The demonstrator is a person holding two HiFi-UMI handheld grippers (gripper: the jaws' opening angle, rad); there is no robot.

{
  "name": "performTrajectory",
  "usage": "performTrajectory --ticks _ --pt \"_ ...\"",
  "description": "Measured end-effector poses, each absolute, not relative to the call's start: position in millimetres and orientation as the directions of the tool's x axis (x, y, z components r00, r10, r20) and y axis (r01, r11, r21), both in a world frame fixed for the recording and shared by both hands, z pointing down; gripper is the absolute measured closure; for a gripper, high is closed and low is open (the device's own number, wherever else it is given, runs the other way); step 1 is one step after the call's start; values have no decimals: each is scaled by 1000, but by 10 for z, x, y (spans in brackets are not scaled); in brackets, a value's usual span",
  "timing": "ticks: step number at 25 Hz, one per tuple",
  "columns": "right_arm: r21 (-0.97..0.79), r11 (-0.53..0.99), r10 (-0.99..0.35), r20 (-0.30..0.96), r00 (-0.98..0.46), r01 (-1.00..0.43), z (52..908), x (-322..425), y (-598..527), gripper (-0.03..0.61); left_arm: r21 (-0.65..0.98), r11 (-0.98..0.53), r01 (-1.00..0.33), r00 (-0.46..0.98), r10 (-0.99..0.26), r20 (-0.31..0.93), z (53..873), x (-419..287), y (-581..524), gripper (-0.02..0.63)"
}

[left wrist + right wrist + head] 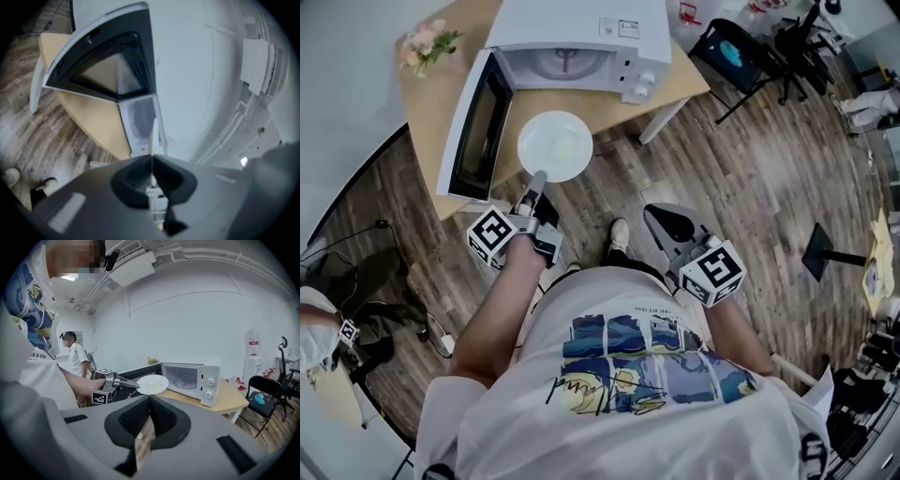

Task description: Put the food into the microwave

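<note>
Above table (pixel 671 90) edge, plate (pixel 555 145) before microwave (pixel 581 33)

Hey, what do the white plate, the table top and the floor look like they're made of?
Plate: smooth, plain white with a thin rim, probably ceramic or melamine; the look leaves that open.
Table top: pale tan, even and matte, likely laminated wood board.
Floor: long planks with grey-brown grain, either wood or wood-look vinyl.

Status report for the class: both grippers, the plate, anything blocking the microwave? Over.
Left gripper shut on round white plate, at its rim. Right gripper shut, empty. White microwave with door open, nothing blocking the cavity.
</note>
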State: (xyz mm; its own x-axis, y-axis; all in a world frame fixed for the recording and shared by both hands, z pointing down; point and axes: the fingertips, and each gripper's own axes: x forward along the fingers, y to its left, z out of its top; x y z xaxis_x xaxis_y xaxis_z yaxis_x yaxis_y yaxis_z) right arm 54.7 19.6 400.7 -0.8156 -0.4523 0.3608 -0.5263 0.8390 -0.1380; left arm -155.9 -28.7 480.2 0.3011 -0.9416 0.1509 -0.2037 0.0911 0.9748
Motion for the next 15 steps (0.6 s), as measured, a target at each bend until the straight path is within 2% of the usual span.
performTrajectory --ticks 8,15 --pt "-155 872 -396 335 -855 -464 4012 791 -766 571 974 115 -196 207 -966 156 4917 -1605 -1189 598" --pt "-171 880 -352 393 -849 -444 4206 846 -1261 571 971 145 -192 161 -971 177 5153 -1703 -1860 598"
